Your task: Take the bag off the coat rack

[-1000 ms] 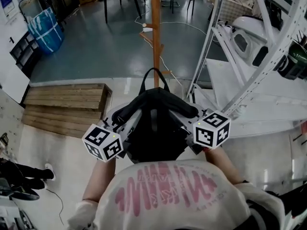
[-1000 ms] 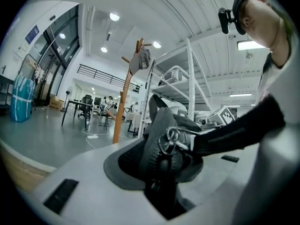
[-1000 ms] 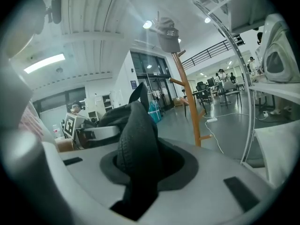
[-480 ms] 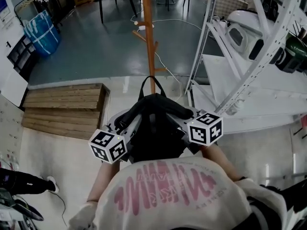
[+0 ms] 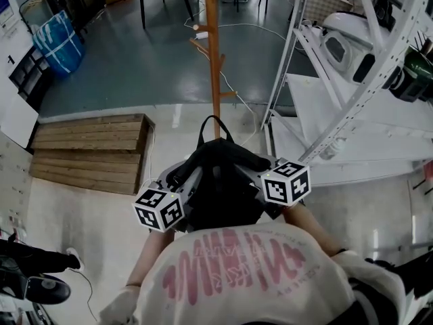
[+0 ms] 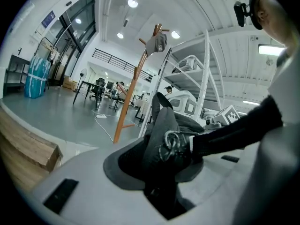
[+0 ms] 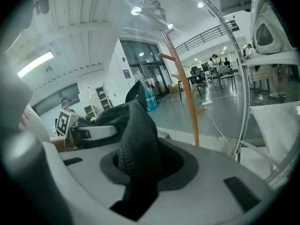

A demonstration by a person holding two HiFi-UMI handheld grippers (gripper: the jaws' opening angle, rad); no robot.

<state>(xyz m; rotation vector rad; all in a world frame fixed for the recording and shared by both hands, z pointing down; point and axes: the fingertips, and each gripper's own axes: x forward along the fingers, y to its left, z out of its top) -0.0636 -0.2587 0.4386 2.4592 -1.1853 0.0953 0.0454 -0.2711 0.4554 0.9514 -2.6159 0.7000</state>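
Both tongs are clamped on the black bag [image 5: 220, 181], the left gripper [image 5: 177, 189] on a strap with a metal ring and the right gripper [image 5: 267, 181] on a thick padded fold. The bag hangs between them at the person's chest, near of the coat rack [image 5: 214, 59] and apparently clear of its pegs. Each hold is on soft fabric, so the weight could pull a strap through the jaws and drop one side.

The backpack [image 5: 220, 181] is matt black woven cloth with coarse ribbed straps and a dull metal ring [image 6: 171, 143]. The coat rack [image 5: 214, 59] is smooth varnished orange-brown wood, the platform [image 5: 91, 147] is rougher bare planks, and the floor [image 5: 135, 66] is glossy grey-blue. The left tool [image 6: 164, 172] and right tool [image 7: 136, 172] have matt grey plastic shells, and the shelving [image 5: 369, 90] is white painted metal.
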